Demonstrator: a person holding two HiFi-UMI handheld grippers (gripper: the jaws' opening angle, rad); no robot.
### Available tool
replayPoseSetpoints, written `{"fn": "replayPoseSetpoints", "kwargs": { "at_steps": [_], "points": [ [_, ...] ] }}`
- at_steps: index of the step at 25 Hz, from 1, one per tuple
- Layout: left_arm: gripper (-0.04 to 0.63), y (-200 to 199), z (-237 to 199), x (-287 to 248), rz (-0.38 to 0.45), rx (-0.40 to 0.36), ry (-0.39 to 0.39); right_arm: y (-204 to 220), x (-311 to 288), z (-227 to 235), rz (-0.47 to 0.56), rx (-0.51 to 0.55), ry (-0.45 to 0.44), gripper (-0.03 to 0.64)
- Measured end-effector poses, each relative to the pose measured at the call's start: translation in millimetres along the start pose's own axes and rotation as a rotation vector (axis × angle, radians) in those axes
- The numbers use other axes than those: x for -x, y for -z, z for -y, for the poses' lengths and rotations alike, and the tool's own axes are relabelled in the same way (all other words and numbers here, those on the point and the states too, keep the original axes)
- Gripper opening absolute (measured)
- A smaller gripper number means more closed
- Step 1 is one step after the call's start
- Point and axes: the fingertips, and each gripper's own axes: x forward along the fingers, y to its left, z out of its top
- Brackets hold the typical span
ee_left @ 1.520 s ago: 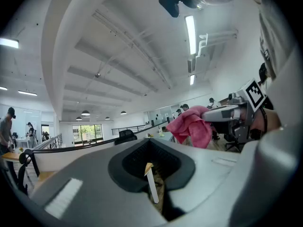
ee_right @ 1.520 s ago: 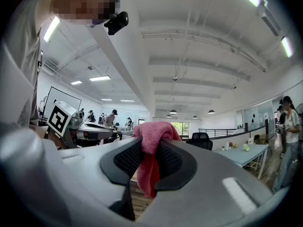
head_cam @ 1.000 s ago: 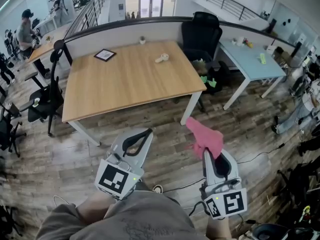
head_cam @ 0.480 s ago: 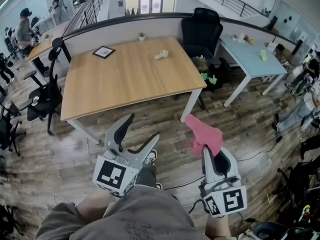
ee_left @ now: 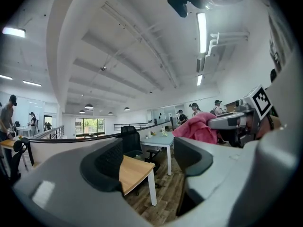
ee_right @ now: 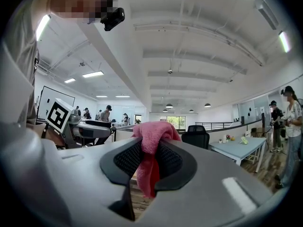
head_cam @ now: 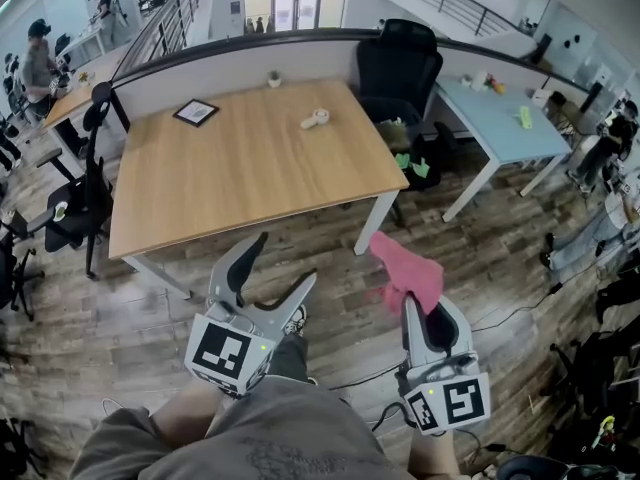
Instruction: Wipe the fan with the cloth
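- Left claw (head_cam: 287, 258) has just been opened wide, nothing held in it.
- Pink cloth (head_cam: 408, 271) is pinched tight in the right claw (head_cam: 421, 306), over the floor (head_cam: 140, 313).
- Small white fan (head_cam: 315, 118) is seen lying on the wooden table (head_cam: 230, 178), well apart.

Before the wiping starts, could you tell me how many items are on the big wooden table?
3: a framed picture near the far left corner, a small pot at the far edge, and the white fan right of centre. Nothing seems hidden.
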Motion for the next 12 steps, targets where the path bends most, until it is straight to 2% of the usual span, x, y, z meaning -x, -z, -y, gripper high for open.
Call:
{"fn": "replayPoseSetpoints", "kwargs": {
  "at_steps": [4, 12],
  "points": [
    [0.336, 6, -22, -33, 0.009, -0.03, -0.006, 7, -33, 18, -0.018, -0.007, -0.002, 0.081],
    [0.336, 7, -79, -104, -0.006, -0.033, -0.017, 7, -119, 54, -0.04, -0.006, -0.012, 0.081]
  ]
}}
